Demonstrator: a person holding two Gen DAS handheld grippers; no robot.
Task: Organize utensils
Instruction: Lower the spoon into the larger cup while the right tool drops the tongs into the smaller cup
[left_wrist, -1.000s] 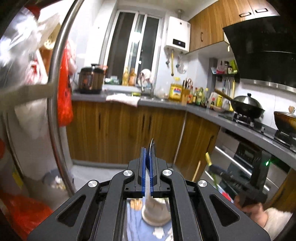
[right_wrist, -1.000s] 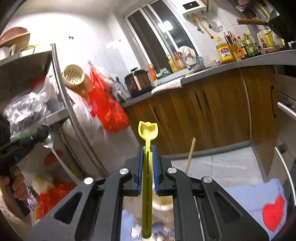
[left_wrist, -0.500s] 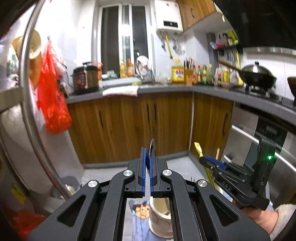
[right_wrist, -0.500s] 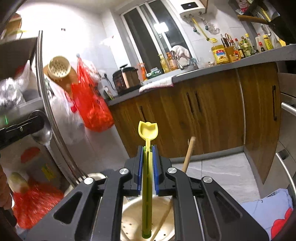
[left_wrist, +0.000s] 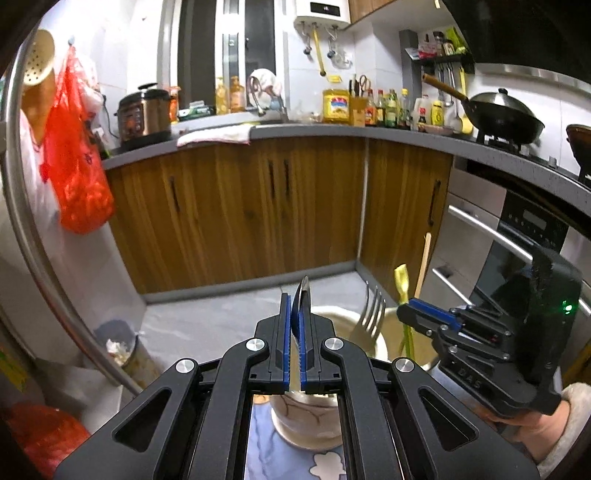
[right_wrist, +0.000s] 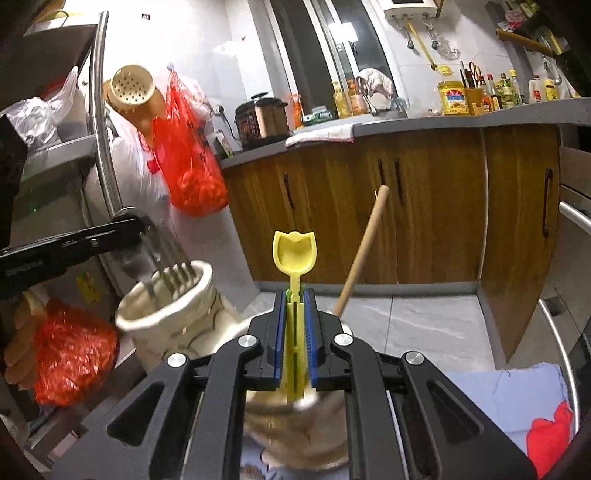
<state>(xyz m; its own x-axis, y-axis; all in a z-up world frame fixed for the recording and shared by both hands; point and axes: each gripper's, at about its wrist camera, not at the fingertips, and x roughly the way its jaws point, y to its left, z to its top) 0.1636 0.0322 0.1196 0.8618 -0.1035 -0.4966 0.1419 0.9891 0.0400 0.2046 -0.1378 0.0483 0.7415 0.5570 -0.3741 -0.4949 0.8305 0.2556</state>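
Partly done: fork (left_wrist: 371, 315) and wooden stick (right_wrist: 360, 254) already standing in holders, two pieces not yet dropped. Left tool (left_wrist: 295, 332) pressed together on metal spoon (left_wrist: 303, 295), edge-on, just above white cup (left_wrist: 306, 417) holding the fork. Right tool (right_wrist: 294, 325) pinching yellow spoon (right_wrist: 294, 254) by its handle, bowl up, over second, blurred holder (right_wrist: 295, 432) with the stick. Left to do, probably: lower both, release.
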